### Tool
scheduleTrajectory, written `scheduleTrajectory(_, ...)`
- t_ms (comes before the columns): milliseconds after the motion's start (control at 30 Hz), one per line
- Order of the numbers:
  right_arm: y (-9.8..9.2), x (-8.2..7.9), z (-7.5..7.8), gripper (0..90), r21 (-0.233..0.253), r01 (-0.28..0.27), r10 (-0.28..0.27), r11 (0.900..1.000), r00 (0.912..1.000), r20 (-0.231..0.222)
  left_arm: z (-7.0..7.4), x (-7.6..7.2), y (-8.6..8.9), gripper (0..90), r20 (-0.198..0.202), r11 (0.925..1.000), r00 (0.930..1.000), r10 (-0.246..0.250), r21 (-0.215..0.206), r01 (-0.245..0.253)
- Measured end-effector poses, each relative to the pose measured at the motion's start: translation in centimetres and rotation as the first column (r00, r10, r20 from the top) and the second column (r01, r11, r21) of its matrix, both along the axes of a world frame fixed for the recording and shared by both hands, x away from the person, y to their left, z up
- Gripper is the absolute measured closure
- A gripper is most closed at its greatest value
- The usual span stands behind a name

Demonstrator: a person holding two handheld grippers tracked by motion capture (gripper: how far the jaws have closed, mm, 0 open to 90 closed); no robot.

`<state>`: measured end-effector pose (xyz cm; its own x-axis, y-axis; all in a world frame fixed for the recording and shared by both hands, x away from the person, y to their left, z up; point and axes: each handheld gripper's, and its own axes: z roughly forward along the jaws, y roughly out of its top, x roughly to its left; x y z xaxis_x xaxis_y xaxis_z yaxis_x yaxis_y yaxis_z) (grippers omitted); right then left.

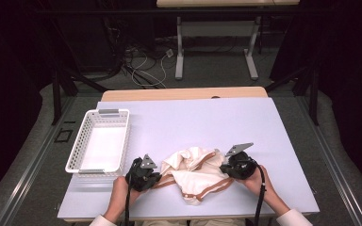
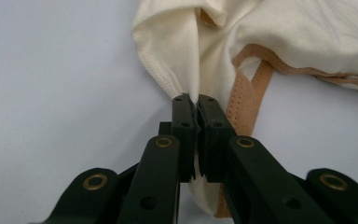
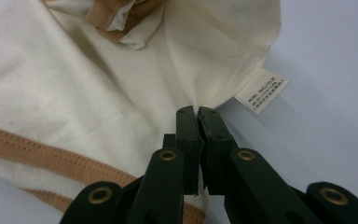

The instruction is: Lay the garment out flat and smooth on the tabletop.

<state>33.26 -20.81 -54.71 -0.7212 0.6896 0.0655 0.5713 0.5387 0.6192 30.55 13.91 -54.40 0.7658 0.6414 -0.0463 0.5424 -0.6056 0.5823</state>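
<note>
A cream garment (image 1: 195, 173) with tan trim lies crumpled near the front edge of the white table (image 1: 202, 122). My left gripper (image 1: 144, 175) sits at its left side, shut on a fold of the cream fabric (image 2: 186, 56), which runs down between the jaws. The tan strap (image 2: 244, 100) hangs just right of them. My right gripper (image 1: 238, 165) is at the garment's right side, shut on the cream hem (image 3: 200, 70). A white care label (image 3: 262, 91) sticks out beside that pinch.
A white perforated basket (image 1: 99, 141) stands empty at the table's left. Bare table surface stretches behind the garment and to the right. Beyond the far edge are table legs (image 1: 179, 47) and cables on the floor.
</note>
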Motion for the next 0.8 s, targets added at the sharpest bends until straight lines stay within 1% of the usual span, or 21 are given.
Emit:
scheduleTrajectory(67,0.0,-0.3,0.2,87.3,-0.006,-0.007,0.007,1.0,0.9996,-0.026,0.1,-0.2,0.0,86.5,-0.002,1.0,1.0,-0.001,-0.001,0.001)
scheduleTrajectory(100,0.0,-0.3,0.1,87.3,-0.009,0.0,0.0,1.0,1.0,-0.007,0.1,-0.3,0.0,86.6,-0.006,1.0,1.0,-0.006,0.001,0.006)
scheduleTrajectory(133,-0.1,-0.4,0.1,87.3,-0.011,-0.008,0.007,1.0,0.9999,-0.014,0.1,-0.4,0.0,86.6,-0.008,1.0,0.9999,-0.006,-0.005,0.006)
scheduleTrajectory(167,-0.1,-0.5,0.1,87.3,-0.007,-0.007,0.007,1.0,0.9999,-0.014,0.2,-0.5,0.1,86.6,-0.01,0.9999,0.9999,-0.01,-0.001,0.01)
scheduleTrajectory(233,-0.1,-0.7,0.3,87.3,-0.024,-0.016,0.016,1.0,0.9995,-0.029,0.1,-0.8,0.2,86.5,-0.002,1.0,1.0,-0.004,-0.007,0.004)
scheduleTrajectory(267,-0.1,-0.7,0.2,87.3,-0.027,-0.012,0.011,1.0,0.9996,-0.024,0.1,-0.8,0.2,86.4,-0.001,0.9999,0.9999,-0.011,0.0,0.011)
scheduleTrajectory(333,-0.1,-0.7,0.2,86.8,-0.026,-0.015,0.014,1.0,0.9995,-0.029,0.1,-0.9,0.2,85.1,0.023,1.0,0.9997,-0.002,0.006,0.001)
scheduleTrajectory(400,-0.1,-0.6,0.1,84.1,-0.028,-0.027,0.026,0.999,0.9996,-0.006,0.2,-0.8,0.2,82.9,0.043,1.0,0.9991,0.003,0.009,-0.003)
scheduleTrajectory(433,0.0,-0.7,0.1,81.5,-0.03,-0.023,0.023,0.999,0.9997,-0.001,0.2,-0.8,0.2,80.2,0.045,0.9999,0.999,0.006,0.015,-0.006)
scheduleTrajectory(467,0.0,-0.6,0.2,76.4,-0.047,-0.034,0.034,0.998,0.9994,0.006,0.1,-0.8,0.0,77.8,0.056,0.9998,0.9984,0.005,0.018,-0.006)
scheduleTrajectory(500,0.1,-0.6,0.2,72.4,-0.045,-0.025,0.026,0.999,0.9995,0.02,0.1,-0.7,0.0,74.6,0.068,0.9997,0.9977,0.001,0.025,-0.003)
scheduleTrajectory(533,0.1,-0.6,0.3,68.6,-0.052,-0.02,0.021,0.998,0.9996,0.016,0.2,-0.6,-0.1,69.2,0.084,0.9994,0.9965,0.002,0.035,-0.005)
scheduleTrajectory(600,0.0,-0.4,0.4,61.3,-0.032,-0.009,0.01,0.999,0.9995,0.03,0.2,-0.5,-0.2,60.2,0.109,0.9994,0.994,0.004,0.033,-0.008)
scheduleTrajectory(633,0.0,-0.3,0.6,57.7,-0.032,-0.005,0.006,0.999,0.9992,0.04,0.3,-0.4,-0.2,54.7,0.111,0.9994,0.9938,0.007,0.033,-0.011)
scheduleTrajectory(667,0.0,-0.2,0.8,55.5,-0.018,-0.005,0.006,1.0,0.9985,0.054,0.3,-0.3,-0.1,51.7,0.109,0.9994,0.994,0.011,0.032,-0.015)
scheduleTrajectory(700,-0.1,-0.1,1.1,52.0,-0.019,-0.007,0.009,1.0,0.997,0.077,0.3,-0.3,-0.1,49.0,0.107,0.9996,0.9941,0.021,0.019,-0.023)
scheduleTrajectory(767,0.0,-0.2,1.7,46.2,-0.008,-0.003,0.004,1.0,0.9932,0.117,0.3,-0.2,-0.1,44.0,0.103,0.9993,0.9943,0.029,0.019,-0.031)
scheduleTrajectory(800,0.0,-0.2,2.0,45.2,0.002,-0.016,0.015,1.0,0.9907,0.135,0.4,-0.1,0.0,42.8,0.104,0.9994,0.9942,0.029,0.015,-0.031)
